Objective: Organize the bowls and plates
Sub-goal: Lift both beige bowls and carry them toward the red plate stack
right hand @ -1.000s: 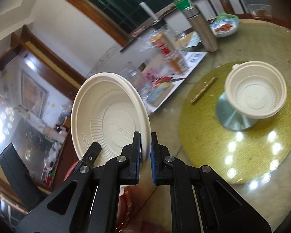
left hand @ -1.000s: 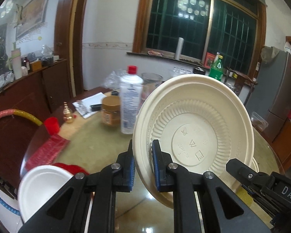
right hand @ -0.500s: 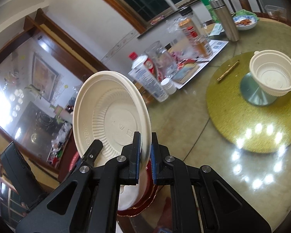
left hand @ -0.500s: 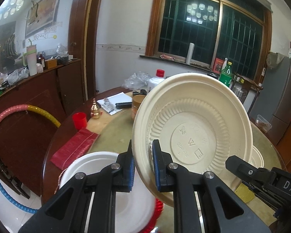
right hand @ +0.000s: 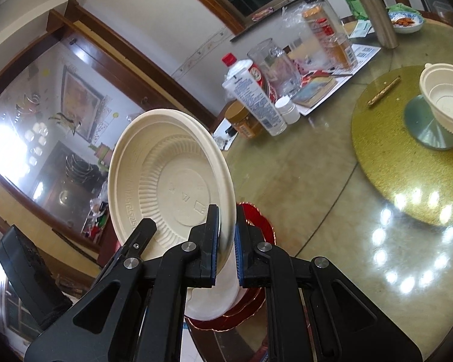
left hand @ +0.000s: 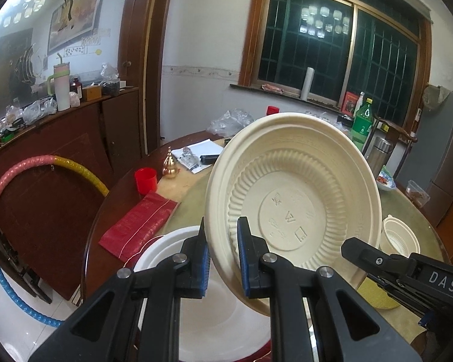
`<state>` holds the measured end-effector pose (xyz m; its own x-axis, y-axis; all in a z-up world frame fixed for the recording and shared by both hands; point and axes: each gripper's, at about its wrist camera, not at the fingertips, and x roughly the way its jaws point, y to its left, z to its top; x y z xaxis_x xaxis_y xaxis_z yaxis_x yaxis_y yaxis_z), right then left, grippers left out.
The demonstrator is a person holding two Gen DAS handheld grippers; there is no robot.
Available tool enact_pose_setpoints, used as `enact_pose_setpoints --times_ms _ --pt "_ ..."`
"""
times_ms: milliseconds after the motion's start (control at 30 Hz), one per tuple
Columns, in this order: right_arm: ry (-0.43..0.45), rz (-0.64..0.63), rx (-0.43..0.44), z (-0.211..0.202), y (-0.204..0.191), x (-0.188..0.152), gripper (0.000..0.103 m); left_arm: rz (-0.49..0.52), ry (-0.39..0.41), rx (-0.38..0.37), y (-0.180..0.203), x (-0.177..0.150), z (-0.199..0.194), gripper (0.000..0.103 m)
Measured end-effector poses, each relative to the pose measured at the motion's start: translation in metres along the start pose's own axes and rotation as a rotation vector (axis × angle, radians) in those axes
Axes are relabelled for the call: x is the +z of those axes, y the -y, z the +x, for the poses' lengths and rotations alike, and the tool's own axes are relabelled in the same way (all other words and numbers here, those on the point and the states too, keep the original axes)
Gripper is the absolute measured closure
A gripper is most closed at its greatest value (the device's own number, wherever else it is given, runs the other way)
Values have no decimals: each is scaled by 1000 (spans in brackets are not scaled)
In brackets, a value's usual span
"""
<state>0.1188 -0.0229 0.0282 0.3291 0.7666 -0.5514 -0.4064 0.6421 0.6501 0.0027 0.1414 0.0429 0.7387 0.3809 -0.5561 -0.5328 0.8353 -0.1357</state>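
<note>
We've got both tongs pinching one beige plate [left hand: 293,208]: left tongs [left hand: 222,259] on its lower-left rim, right tongs [right hand: 226,250] on the opposite edge, plate tilted nearly on edge, underside toward the left cam. It hangs just above the white plate [left hand: 169,241], which sits on a red plate [right hand: 256,220] at the tabletop [right hand: 302,166] edge. Not set down yet. Bowl [right hand: 444,102], well apart from the white plate, prob. still needs sorting.

right gripper [right hand: 226,252]: clamped on cream plate [right hand: 169,178] rim, plate tilted | white plate [right hand: 214,298] on red plate [right hand: 256,229] at table [right hand: 302,187] edge
</note>
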Motion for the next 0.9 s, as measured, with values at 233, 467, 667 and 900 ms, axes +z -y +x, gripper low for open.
enact_pose_setpoints --times_ms 233,467,667,900 --pt "-27 -14 -5 10 -3 -5 94 -8 -17 8 -11 -5 0 88" --pt "-35 -30 -1 10 -11 -11 94 -20 -17 13 -18 -6 -8 88" --pt "-46 -50 -9 7 -20 -19 94 -31 -27 5 -24 -8 -15 88" --pt "-65 -67 -20 7 -28 -27 94 -45 -47 8 -31 -9 -15 88"
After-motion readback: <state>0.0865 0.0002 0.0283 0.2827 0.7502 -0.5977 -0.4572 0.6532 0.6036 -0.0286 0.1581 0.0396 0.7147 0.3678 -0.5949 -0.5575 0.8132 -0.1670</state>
